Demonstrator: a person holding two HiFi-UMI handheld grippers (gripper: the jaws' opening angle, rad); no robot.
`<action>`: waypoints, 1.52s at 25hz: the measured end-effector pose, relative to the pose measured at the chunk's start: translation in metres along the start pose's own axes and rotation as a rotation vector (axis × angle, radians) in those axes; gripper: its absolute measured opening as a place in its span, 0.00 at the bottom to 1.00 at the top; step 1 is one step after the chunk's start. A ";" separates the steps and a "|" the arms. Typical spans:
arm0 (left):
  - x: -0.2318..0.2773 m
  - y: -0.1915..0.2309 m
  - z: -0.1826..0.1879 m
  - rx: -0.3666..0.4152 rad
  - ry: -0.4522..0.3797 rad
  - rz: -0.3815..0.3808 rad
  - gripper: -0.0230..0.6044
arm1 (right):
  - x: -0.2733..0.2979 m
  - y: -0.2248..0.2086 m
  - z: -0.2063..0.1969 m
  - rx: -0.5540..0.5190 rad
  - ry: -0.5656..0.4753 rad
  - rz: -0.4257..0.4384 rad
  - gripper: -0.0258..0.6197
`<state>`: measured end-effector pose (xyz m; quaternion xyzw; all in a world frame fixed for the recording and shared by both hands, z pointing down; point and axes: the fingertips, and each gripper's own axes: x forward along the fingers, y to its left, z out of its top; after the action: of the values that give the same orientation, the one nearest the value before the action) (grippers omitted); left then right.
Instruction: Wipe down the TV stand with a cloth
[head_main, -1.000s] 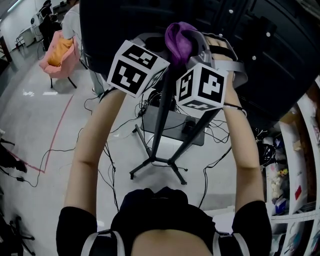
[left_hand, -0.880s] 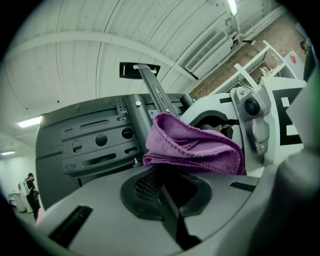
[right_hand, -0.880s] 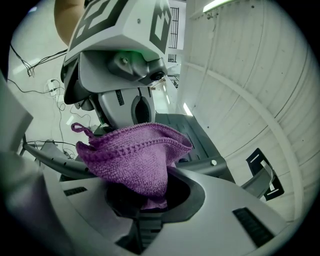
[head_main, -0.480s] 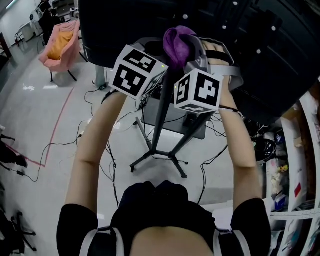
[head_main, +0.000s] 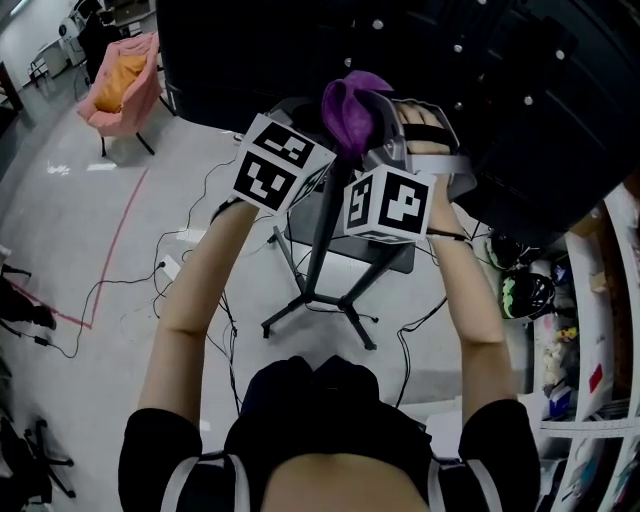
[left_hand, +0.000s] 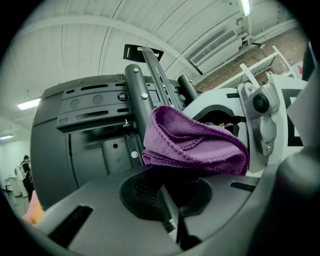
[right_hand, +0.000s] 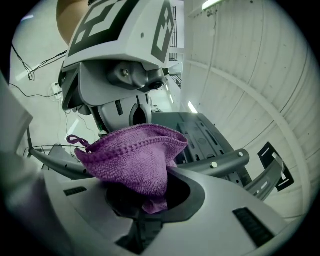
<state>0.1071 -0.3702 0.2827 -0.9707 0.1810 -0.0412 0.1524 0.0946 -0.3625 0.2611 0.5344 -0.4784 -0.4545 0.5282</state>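
A purple cloth (head_main: 349, 106) is bunched between my two grippers, held up against the black back of the TV (head_main: 250, 50). My right gripper (right_hand: 145, 207) is shut on the cloth (right_hand: 131, 159), with a tail tucked between its jaws. My left gripper (left_hand: 172, 212) is also shut, and the cloth (left_hand: 192, 145) lies right at its tips. The stand's black pole (head_main: 322, 235) runs down to its splayed legs (head_main: 315, 322). The mounting bracket (left_hand: 87, 107) and pole (left_hand: 137, 100) fill the left gripper view. Grey bracket arms (right_hand: 215, 162) lie behind the cloth.
A grey shelf (head_main: 352, 252) sits on the stand. Cables (head_main: 215, 320) trail over the floor around its legs. A pink chair (head_main: 120, 88) stands far left beside a red floor line (head_main: 112, 258). Cluttered white shelving (head_main: 600, 340) lines the right.
Both grippers and the cloth have shifted a little lower in the head view, staying together against the TV's back. Both grips look unchanged.
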 end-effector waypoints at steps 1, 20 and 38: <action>0.000 -0.001 -0.004 -0.004 0.004 -0.001 0.05 | 0.000 0.004 0.000 0.002 0.000 0.007 0.14; 0.003 -0.033 -0.102 -0.117 0.089 -0.041 0.05 | 0.003 0.103 0.000 0.087 -0.005 0.152 0.14; 0.008 -0.075 -0.212 -0.218 0.234 -0.103 0.05 | 0.004 0.206 -0.003 0.182 0.013 0.322 0.14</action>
<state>0.1118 -0.3662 0.5079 -0.9781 0.1509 -0.1416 0.0219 0.0916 -0.3632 0.4667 0.4996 -0.5934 -0.3153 0.5466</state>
